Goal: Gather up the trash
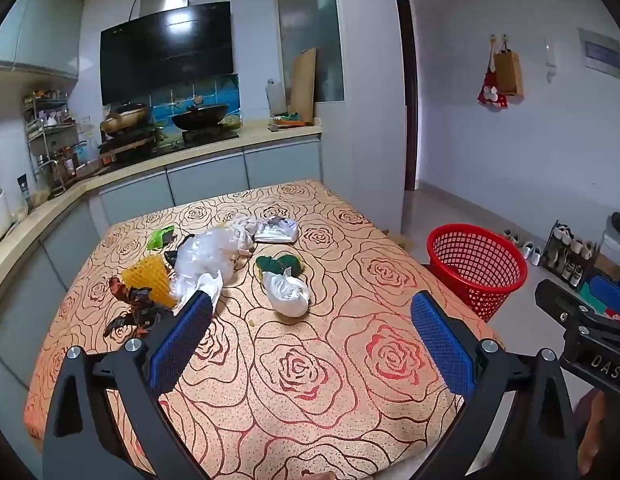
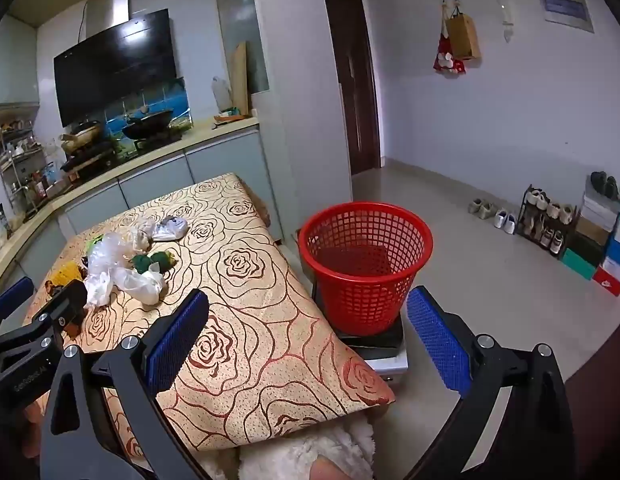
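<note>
Trash lies on the rose-patterned table point(image 1: 310, 380): a clear plastic bag point(image 1: 208, 258), a white knotted bag point(image 1: 288, 294), a green wad point(image 1: 278, 265), a yellow mesh piece point(image 1: 148, 280), a dark red wrapper point(image 1: 130, 304), a green scrap point(image 1: 160, 237) and a white packet point(image 1: 276, 230). My left gripper point(image 1: 310, 308) is open and empty above the table's near half, short of the trash. My right gripper point(image 2: 308, 304) is open and empty, near the table's right edge, facing the empty red basket point(image 2: 366, 264). The basket also shows in the left wrist view point(image 1: 476, 264).
The basket stands on a low dark stand point(image 2: 374, 338) to the right of the table. A kitchen counter point(image 1: 170, 160) with stove and pans runs behind and left. A shoe rack point(image 2: 550, 224) and boxes line the right wall. A white fluffy cushion point(image 2: 310, 456) lies below the table's near edge.
</note>
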Motion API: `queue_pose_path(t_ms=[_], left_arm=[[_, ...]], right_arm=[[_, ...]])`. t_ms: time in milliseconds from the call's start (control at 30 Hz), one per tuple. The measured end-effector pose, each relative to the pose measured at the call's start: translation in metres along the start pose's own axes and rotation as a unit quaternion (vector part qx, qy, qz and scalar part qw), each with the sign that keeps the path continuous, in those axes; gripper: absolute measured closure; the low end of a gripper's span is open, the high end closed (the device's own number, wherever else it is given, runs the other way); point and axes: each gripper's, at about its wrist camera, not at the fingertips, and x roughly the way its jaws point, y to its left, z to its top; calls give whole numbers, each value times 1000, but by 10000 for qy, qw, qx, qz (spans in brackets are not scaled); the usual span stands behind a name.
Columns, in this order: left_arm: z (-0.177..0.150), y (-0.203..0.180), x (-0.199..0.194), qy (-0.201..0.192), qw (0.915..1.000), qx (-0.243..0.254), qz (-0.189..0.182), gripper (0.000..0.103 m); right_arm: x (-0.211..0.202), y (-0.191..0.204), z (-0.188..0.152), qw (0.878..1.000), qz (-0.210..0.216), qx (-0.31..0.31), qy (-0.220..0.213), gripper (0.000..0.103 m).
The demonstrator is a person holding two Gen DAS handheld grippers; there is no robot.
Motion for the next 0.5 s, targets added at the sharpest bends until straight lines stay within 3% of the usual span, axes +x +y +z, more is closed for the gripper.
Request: queue_pose_path(t_ms=[500], left_arm=[[3,4,-7,-61,9998,-30,-186,7]], right_arm=[[-4,5,-2,10000,-48,-68,-37,6]])
